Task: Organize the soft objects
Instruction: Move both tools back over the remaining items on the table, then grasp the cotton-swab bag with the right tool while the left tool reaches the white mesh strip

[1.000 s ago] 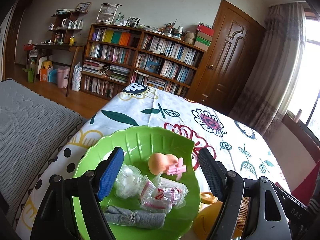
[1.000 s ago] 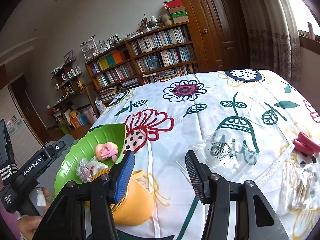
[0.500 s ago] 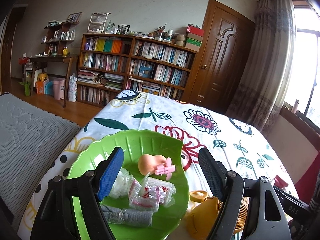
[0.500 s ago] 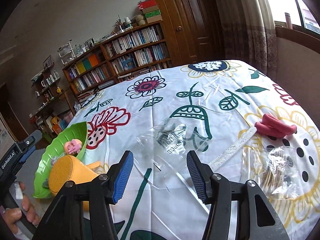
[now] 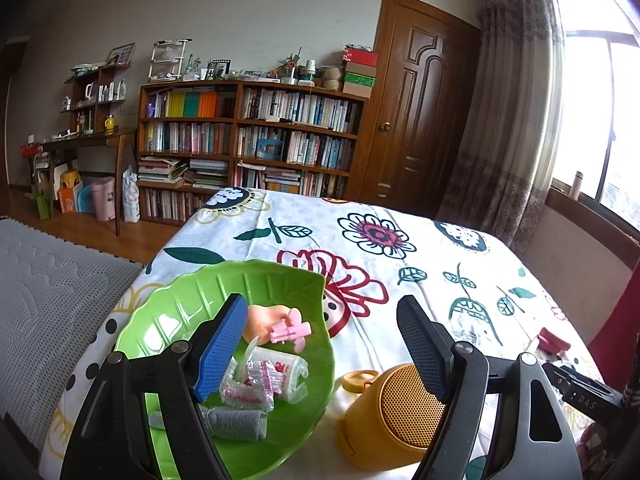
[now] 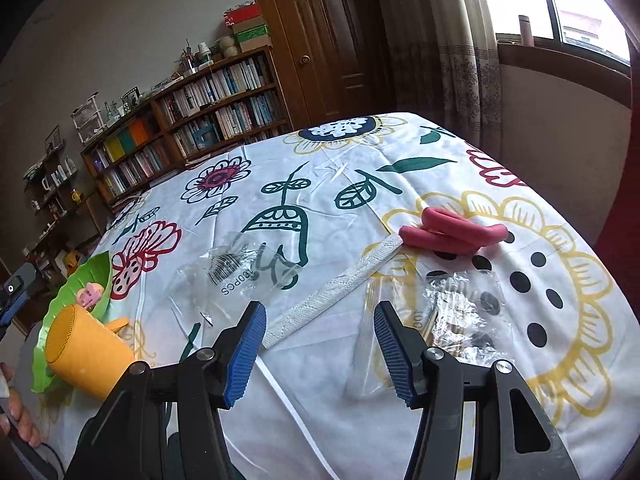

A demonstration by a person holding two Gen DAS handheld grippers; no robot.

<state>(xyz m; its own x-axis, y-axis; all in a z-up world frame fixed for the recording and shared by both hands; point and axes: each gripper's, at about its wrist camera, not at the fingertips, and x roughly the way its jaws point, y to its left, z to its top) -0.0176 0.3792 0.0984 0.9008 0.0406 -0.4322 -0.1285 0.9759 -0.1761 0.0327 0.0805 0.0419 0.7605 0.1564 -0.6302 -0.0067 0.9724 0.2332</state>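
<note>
A green leaf-shaped plate (image 5: 176,312) holds a peach squishy toy (image 5: 260,318) with a pink clip, crinkled plastic packets (image 5: 264,376) and a rolled grey cloth (image 5: 236,422). My left gripper (image 5: 324,344) hangs open above the plate's right side. In the right wrist view my right gripper (image 6: 320,354) is open over the table, just short of a white woven strip (image 6: 332,292). Beyond it lie a pink foam loop (image 6: 452,232), a clear bag (image 6: 248,268) marked 100PCS and a clear packet of sticks (image 6: 452,312).
A yellow mesh-fronted speaker (image 5: 388,420) with a loop strap lies right of the plate (image 6: 86,276) on the floral tablecloth (image 5: 400,252). A grey mattress (image 5: 48,292) lies left of the table. Bookshelves (image 5: 248,144) and a wooden door (image 5: 420,108) stand behind. A hand (image 6: 18,412) shows at lower left.
My right gripper has swung right across the table, from the yellow speaker toward the white strip and pink loop. My left gripper has shifted slightly right over the plate. Both stay open.
</note>
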